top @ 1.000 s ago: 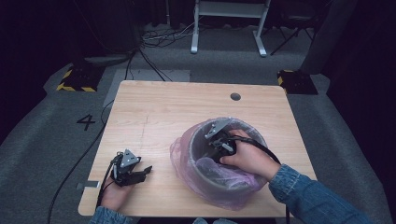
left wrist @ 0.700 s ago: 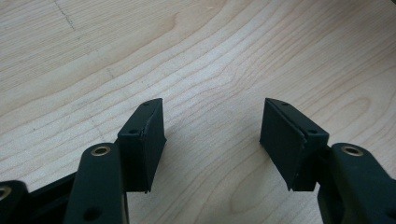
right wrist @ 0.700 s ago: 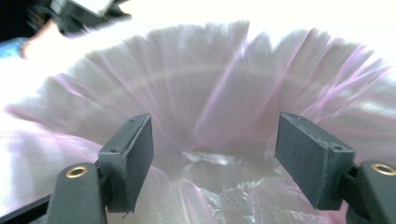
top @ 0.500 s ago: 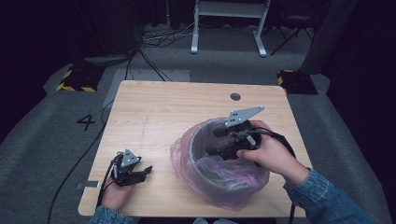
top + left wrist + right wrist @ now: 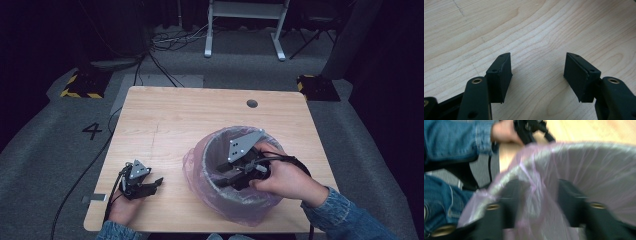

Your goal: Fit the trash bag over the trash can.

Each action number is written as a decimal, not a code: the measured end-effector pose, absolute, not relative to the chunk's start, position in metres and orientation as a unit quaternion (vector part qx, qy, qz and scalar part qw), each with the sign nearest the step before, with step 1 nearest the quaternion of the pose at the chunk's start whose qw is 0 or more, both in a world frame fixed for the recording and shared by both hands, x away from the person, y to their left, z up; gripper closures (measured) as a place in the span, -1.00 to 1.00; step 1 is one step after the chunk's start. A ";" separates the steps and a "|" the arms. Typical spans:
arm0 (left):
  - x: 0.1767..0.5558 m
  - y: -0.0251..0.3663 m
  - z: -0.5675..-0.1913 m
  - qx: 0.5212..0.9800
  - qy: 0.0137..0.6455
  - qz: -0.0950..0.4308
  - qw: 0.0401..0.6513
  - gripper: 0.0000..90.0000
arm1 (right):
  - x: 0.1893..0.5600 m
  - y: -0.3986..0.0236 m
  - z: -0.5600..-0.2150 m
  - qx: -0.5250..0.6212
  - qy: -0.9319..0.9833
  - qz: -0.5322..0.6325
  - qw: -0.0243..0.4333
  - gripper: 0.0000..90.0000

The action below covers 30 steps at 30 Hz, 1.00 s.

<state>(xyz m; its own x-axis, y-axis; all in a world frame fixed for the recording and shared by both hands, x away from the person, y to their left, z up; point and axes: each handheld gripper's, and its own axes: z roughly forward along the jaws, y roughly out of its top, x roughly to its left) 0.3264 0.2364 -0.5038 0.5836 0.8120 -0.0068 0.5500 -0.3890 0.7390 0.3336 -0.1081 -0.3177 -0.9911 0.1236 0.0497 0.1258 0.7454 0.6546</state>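
Fitting the pink liner (image 5: 197, 165) over the bin (image 5: 215, 172) rim, the right gripper (image 5: 239, 175) looks clamped on film, though blur leaves that uncertain. The left gripper (image 5: 150, 184) rests on the table (image 5: 175, 120), jaws apart. Next likely calls for tugging the liner outward.

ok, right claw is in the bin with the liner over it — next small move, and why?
Probably ease the right claw toward the bin's near rim and press the pink liner against the wall. In the right gripper view, film drapes between its jaws beside the grey rim. The left claw rests open on the table, apart from the bin.
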 end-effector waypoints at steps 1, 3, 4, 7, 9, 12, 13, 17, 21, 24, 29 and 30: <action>0.326 0.236 -0.504 0.813 0.419 0.181 0.361 -0.13 | 0.334 -0.108 -0.319 -0.071 -0.936 -0.344 0.005 0.54; 0.326 0.236 -0.504 0.813 0.419 0.181 0.361 -0.13 | 0.337 -0.106 -0.324 -0.080 -0.941 -0.329 0.012 0.71; 0.326 0.236 -0.504 0.813 0.419 0.181 0.361 -0.13 | 0.338 -0.104 -0.326 -0.081 -0.942 -0.324 0.015 0.81; 0.326 0.236 -0.504 0.813 0.419 0.181 0.361 -0.13 | 0.340 -0.098 -0.337 -0.083 -0.947 -0.308 0.027 0.94; 0.326 0.236 -0.504 0.813 0.419 0.181 0.361 -0.13 | 0.342 -0.094 -0.344 -0.083 -0.952 -0.294 0.028 0.94; 0.326 0.236 -0.504 0.813 0.419 0.181 0.361 -0.13 | 0.347 -0.088 -0.358 -0.082 -0.959 -0.270 0.024 0.90; 0.326 0.236 -0.504 0.813 0.419 0.181 0.361 -0.13 | 0.348 -0.086 -0.362 -0.084 -0.961 -0.261 0.023 0.89; 0.326 0.236 -0.504 0.813 0.419 0.181 0.361 -0.14 | 0.352 -0.081 -0.376 -0.095 -0.967 -0.235 0.030 0.91; 0.326 0.236 -0.504 0.813 0.419 0.181 0.361 -0.14 | 0.355 -0.076 -0.388 -0.106 -0.972 -0.209 0.030 0.74; 0.327 0.236 -0.504 0.813 0.420 0.180 0.361 -0.14 | 0.355 -0.073 -0.399 -0.117 -0.973 -0.196 0.029 0.37; 0.327 0.236 -0.504 0.813 0.419 0.181 0.361 -0.14 | 0.360 -0.076 -0.404 -0.121 -0.970 -0.211 0.003 -0.12; 0.327 0.236 -0.504 0.813 0.418 0.181 0.361 -0.14 | 0.360 -0.077 -0.401 -0.124 -0.968 -0.218 0.002 -0.16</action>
